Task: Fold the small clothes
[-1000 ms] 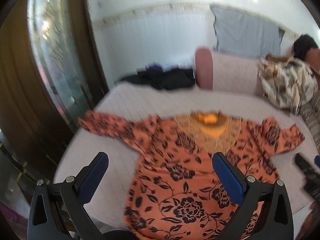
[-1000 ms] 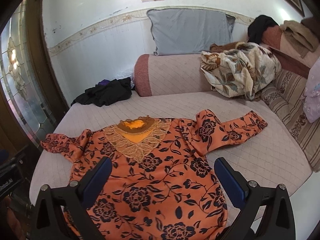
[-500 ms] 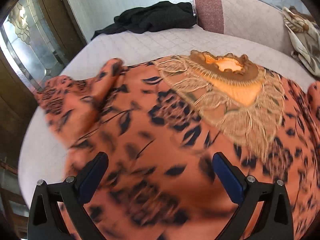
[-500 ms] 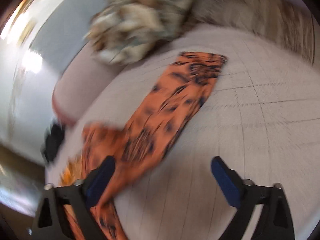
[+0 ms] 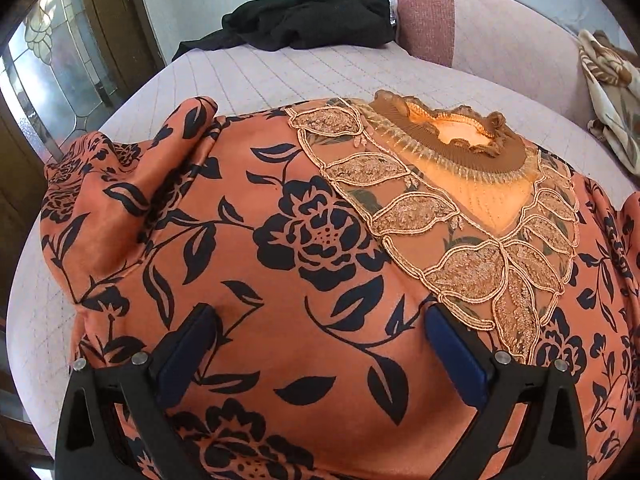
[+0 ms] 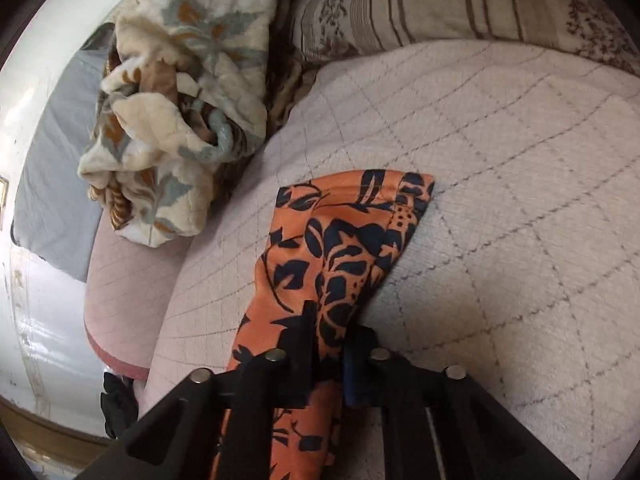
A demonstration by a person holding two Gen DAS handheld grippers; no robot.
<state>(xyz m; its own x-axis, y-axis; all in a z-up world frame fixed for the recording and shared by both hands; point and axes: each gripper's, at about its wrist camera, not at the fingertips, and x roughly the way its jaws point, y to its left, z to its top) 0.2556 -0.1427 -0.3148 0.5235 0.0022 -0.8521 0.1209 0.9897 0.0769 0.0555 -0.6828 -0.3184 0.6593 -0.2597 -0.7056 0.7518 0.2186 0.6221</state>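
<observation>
Quilted bed surface point(image 5: 304, 76), pale lilac with a stitched grid, carries every item shown; in the right wrist view the same cover point(image 6: 520, 208) fills the frame's right half. Orange floral dress point(image 5: 280, 264), printed with dark blue-black roses and leaves, lies spread face up across the bed, neckline toward the far side. Pink bolster point(image 5: 472, 36) lies along the far edge of the bed, with a grey pillow point(image 6: 52, 160) standing against the wall behind it. Cream floral blanket point(image 6: 180, 92) sits bunched on the bolster's end, next to a striped cushion point(image 6: 420, 4). Black garment point(image 5: 304, 20) lies heaped at the far left corner of the bed, well apart from the dress. Embroidered yoke point(image 5: 460, 216), gold-corded leaf shapes around a ruffled brown collar, occupies the upper chest of the dress. Left sleeve point(image 5: 120, 200) lies crumpled and folded toward the bodice. Right sleeve point(image 6: 340, 248) extends flat on the cover, its cuff pointing away from the camera. Left gripper point(image 5: 316, 336) has its blue-padded jaws spread wide, tips touching or just above the bodice fabric below the yoke. Right gripper point(image 6: 330, 344) has its jaws drawn together, pinching the right sleeve partway along its length.
</observation>
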